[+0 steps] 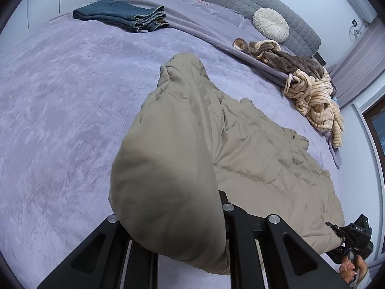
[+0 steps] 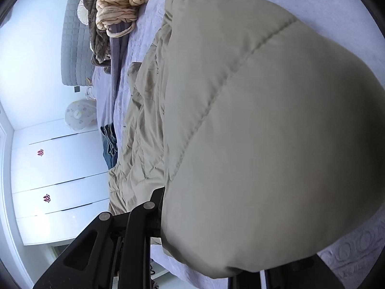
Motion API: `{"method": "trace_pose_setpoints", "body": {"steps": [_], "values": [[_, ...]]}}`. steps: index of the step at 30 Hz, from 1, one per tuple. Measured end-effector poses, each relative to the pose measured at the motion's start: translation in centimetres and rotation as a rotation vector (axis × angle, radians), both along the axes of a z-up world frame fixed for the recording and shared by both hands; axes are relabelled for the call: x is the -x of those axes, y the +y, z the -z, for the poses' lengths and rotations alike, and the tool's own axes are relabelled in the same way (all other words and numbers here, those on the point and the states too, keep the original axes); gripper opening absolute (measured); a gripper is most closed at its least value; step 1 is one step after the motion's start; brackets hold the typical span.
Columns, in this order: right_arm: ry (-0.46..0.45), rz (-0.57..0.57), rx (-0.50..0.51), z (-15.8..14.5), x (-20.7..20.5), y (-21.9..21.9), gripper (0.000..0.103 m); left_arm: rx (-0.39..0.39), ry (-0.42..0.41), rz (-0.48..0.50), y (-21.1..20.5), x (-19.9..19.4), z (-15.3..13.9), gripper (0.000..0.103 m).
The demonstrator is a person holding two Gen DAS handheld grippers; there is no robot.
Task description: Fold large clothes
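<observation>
A lavender bed (image 1: 60, 96) holds a beige puffer coat (image 1: 264, 149). Left gripper (image 1: 173, 236) and right gripper (image 2: 216, 240) each pinch a lifted coat edge. Best carry both edges across level, landing together.

Left wrist view: lavender textured bedspread (image 1: 60, 101) lay bare from 7 to 11 o'clock, open passage there. Puffy beige quilted jacket (image 1: 173, 168) blocked centre through 4 o'clock. Folded blue denim jeans (image 1: 125, 15) sat at 11, heap of striped cream and brown fleece garments (image 1: 310, 89) at 2, round white pleated cushion (image 1: 270, 24) at 1. Right wrist view: jacket bulge (image 2: 264, 132) filled most of the frame.
</observation>
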State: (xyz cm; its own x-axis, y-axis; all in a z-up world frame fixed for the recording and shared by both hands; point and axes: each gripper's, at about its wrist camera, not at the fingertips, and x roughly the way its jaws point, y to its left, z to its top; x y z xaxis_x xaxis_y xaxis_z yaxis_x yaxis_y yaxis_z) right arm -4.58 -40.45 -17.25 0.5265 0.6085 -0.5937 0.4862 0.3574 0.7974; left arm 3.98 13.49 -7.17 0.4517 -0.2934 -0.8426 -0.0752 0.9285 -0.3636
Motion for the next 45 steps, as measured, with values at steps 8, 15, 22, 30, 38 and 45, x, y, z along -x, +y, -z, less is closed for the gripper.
{"method": "trace_pose_setpoints", "body": {"steps": [8,15,22,30,38,45], "values": [[0.047,0.025,-0.008,1.5,10.2,1.9,0.024,0.015,0.106,0.067,4.2,10.9,2.1,0.017],[0.092,0.08,0.006,3.3,15.7,3.5,0.034,-0.024,0.181,0.11,8.0,16.6,4.6,0.03],[0.13,0.064,0.166,0.2,17.5,3.7,0.044,-0.186,0.147,0.03,13.2,19.0,2.5,0.053],[-0.103,-0.131,0.356,-6.0,18.2,6.9,0.024,-0.17,0.103,0.076,13.1,18.1,2.4,0.053],[0.081,-0.109,0.492,-1.3,13.5,5.9,0.016,-0.224,0.218,0.126,10.0,15.9,7.7,0.062],[0.115,-0.049,0.411,-0.5,15.3,4.2,0.011,-0.265,0.235,0.111,10.8,15.7,6.2,0.071]]}}
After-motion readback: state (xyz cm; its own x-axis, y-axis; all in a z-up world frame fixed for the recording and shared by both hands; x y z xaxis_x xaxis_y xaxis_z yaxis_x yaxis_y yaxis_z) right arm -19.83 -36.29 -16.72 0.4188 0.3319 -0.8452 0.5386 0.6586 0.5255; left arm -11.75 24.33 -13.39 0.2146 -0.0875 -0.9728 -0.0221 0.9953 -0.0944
